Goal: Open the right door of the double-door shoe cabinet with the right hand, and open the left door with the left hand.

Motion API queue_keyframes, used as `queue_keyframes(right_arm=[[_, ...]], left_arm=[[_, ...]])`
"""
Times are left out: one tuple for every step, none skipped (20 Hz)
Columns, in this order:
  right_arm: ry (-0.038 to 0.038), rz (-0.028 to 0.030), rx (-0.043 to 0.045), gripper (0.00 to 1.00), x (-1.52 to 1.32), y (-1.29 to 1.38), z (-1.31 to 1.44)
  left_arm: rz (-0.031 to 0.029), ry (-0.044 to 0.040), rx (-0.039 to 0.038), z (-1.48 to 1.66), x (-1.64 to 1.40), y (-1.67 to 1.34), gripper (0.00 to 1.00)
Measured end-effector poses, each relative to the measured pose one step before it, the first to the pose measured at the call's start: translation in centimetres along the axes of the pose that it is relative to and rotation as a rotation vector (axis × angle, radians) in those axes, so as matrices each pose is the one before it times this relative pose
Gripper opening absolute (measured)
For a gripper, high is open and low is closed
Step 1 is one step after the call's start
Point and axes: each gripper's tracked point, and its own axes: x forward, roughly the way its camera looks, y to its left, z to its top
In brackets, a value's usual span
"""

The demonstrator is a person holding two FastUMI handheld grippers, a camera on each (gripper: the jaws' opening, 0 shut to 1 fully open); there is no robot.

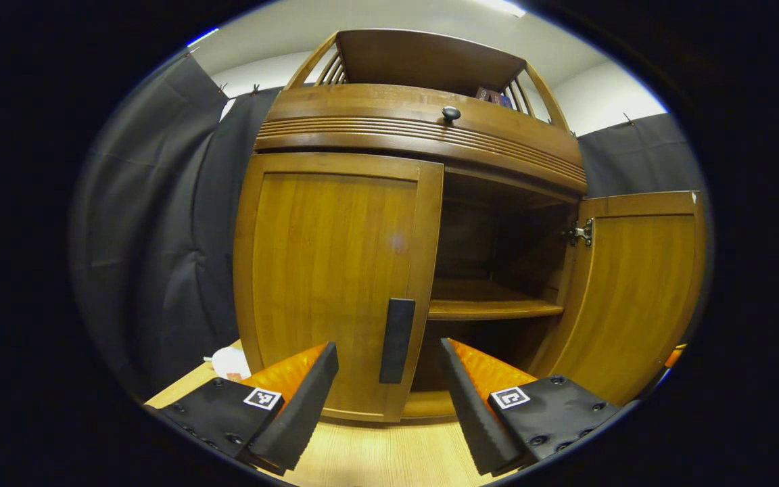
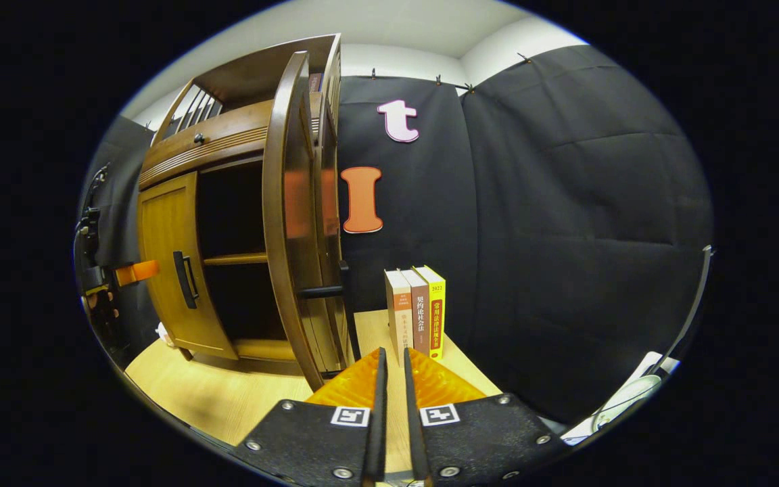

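Showing bare shelf (image 1: 494,308) inside shoe cabinet (image 1: 423,128), right door (image 1: 633,297) open.

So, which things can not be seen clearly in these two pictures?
- Left gripper view: the depth of the brown wooden shoe cabinet behind its shelf is lost in shadow.
- Left gripper view: small items on top, half hidden by the rail.
- Right gripper view: the open right door is edge-on, face unseen.

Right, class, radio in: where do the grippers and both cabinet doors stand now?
Left gripper open, lined up on the left door's handle, not touching. Right gripper nearly shut, empty. Right door swung open, left door shut. Nothing blocking the handle.
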Motion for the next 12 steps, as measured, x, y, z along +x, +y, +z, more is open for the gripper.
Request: queue_keyframes(right_arm=[[-0.00022,-0.00314,-0.00315,0.23,-0.077,-0.309,0.044],[-0.0013,-0.00556,-0.00036,0.32,0.174,-0.409,0.058],[0.00049,-0.00673,0.00389,0.42,0.102,-0.496,0.077],[0.00183,-0.00559,0.00765,0.51,0.113,-0.319,0.074],[-0.00208,-0.00226,0.00346,0.61,0.176,-0.436,0.113],[-0.0015,-0.00828,-0.00371,0.7,0.108,-0.417,0.16],[-0.00195,-0.00645,-0.00793,0.85,-0.004,-0.325,0.146],[-0.00413,-0.00131,-0.00678,0.91,-0.044,-0.258,0.158],[-0.00212,-0.00514,-0.00385,0.94,0.075,-0.23,0.165],[-0.00123,-0.00508,-0.00083,0.98,0.025,-0.255,0.115],[-0.0016,-0.00257,0.00025,0.95,0.155,-0.487,0.053],[-0.001,-0.00289,-0.00025,0.92,0.091,-0.168,-0.013]], left_arm=[[-0.00143,-0.00092,0.01401,-0.411,0.794,0.023,0.93],[-0.00409,0.00579,0.01342,-0.674,0.671,-0.229,0.93],[-0.00383,0.0055,0.01033,-0.541,0.647,-0.114,0.93],[-0.00124,0.01182,0.00697,-0.564,0.554,-0.069,0.93],[-0.0011,0.01024,-0.00457,-0.432,0.803,-0.06,0.93],[-0.00086,0.01305,-0.00999,-0.542,0.54,-0.022,0.93],[0.00346,0.01221,-0.0081,-0.493,0.594,0.231,0.93],[0.00585,-0.00273,-0.00007,-0.276,0.615,0.291,0.93],[0.00594,0.00087,0.00926,-0.212,0.589,0.146,0.93],[0.00267,0.00381,0.01006,-0.343,0.575,-0.133,0.93],[0.0037,0.00361,0.00257,-0.226,0.516,0.022,0.94],[-0.00459,-0.00006,-0.00218,-0.083,0.482,-0.024,0.93]])
